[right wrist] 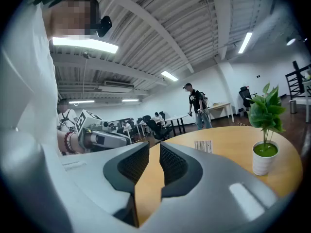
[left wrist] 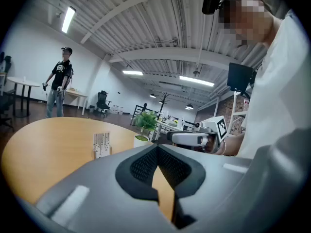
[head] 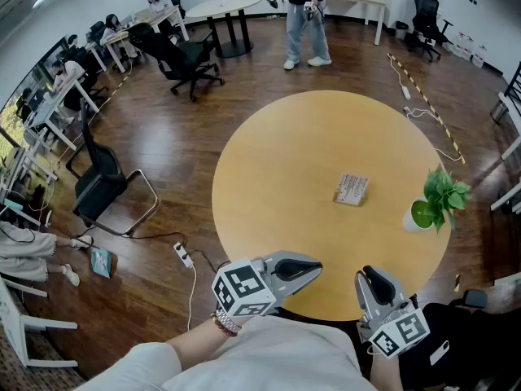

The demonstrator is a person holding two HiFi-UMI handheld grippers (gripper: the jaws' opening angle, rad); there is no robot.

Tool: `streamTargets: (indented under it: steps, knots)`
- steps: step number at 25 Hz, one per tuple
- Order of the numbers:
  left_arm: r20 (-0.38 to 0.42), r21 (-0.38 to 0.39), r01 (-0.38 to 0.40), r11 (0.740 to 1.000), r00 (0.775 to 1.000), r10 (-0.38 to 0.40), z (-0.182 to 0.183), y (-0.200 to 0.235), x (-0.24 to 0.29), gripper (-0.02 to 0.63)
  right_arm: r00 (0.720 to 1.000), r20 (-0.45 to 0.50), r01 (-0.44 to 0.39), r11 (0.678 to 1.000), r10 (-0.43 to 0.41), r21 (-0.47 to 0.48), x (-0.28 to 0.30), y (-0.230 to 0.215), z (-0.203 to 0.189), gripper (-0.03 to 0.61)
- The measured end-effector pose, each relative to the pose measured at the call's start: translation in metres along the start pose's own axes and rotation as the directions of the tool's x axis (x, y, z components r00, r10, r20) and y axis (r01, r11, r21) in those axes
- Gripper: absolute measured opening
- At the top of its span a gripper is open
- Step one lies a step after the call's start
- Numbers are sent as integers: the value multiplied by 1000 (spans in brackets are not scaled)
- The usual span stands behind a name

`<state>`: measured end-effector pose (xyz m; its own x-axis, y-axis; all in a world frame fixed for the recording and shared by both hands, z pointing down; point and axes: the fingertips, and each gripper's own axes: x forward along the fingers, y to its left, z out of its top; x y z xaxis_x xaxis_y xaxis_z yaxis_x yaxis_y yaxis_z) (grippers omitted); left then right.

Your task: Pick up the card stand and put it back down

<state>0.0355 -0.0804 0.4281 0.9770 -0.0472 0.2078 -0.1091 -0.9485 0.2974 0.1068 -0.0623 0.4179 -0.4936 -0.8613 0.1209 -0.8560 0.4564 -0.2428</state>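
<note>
**A:** Quick one, which step was this?

**B:** Pre-reach, nothing picked up yet. I had both tools parked at the near edge of the table. The card stand stood upright on the tabletop, right of centre and well apart from both tools. It was near the potted plant at the right edge, but not touching it.

**A:** Tool state?

**B:** The left gripper was clenched, tips together, with nothing between the jaws. The right gripper was the same, clenched on nothing, with only bare tabletop showing past the pads.

**A:** Next move?

**B:** My read: the right gripper looked like the one to use, since the stand sat more or less straight out from it. It needed to spread its jaws first, then reach out toward the far side and come in with a jaw on either side of the stand. After that, close gently. The stand looked light, so I guessed a bump could tip or slide it. Then lift it clear and set it back down upright, keeping off the plant.
</note>
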Motion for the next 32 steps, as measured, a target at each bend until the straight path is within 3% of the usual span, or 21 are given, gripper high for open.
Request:
streamTargets:
  steps: [4,8,14,18,22,26,32]
  knots:
    - [20,-53,-41,998,999,42,2,22,4,-15,995,-97,-29,999,27,-23,28,-40,-17,80]
    - [37,-117,-127,985,991,132,-8,42,-7,-15,981,-192,-35,996,18,-83,51,-92,-39,94]
    - [130,-128,-224,966,962,240,14,65,-16,-15,945,-328,-20,996,-8,-81,105,-181,-86,182]
    - [190,-186,-254,949,939,288,13,62,-11,-15,912,-406,31,997,-57,-71,133,-238,-120,209]
    - [144,-161,-304,939,934,327,-1,64,-14,-15,887,-461,-11,995,-38,-103,174,-269,-143,226]
    - [136,-211,-357,910,911,389,-7,72,-15,-15,869,-495,-87,988,12,-128,205,-282,-154,239]
    - [86,-262,-391,882,901,425,-36,72,-10,-15,843,-531,-171,978,84,-118,228,-288,-165,241]
